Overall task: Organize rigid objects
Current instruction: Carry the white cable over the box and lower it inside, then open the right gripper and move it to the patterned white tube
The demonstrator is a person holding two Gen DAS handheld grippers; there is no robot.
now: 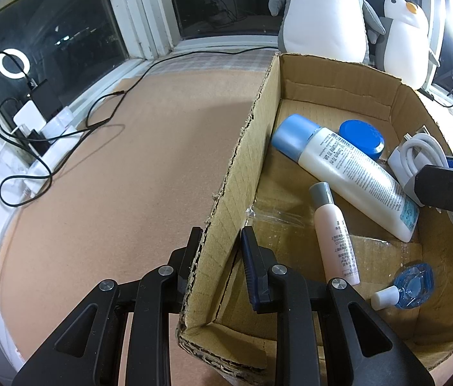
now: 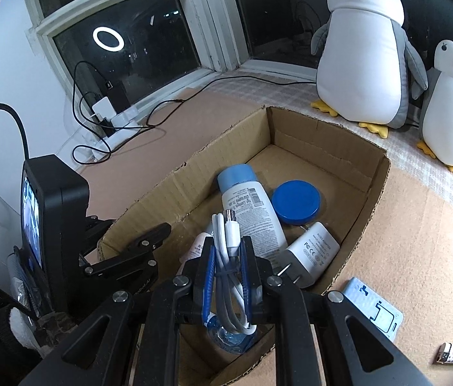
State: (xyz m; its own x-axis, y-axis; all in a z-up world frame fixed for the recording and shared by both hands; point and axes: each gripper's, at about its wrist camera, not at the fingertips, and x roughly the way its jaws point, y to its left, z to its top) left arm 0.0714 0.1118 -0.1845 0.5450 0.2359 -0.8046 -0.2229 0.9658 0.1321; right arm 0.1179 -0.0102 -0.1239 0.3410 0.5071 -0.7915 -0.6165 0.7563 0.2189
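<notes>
Dark windows back a tan desk (image 1: 113, 193) where the left tongs (image 1: 221, 251) clench the near left wall of the cardboard box (image 1: 245, 148) to steady it while the right tongs (image 2: 228, 257) grasp the bundled white charger cable (image 2: 226, 257) above the bottles inside.

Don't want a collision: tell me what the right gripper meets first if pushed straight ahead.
Probably the big white bottle lying in the box. The right gripper, shut on the white cable, points right at it; the adapter lies just right of that line. Depth is unclear.
</notes>
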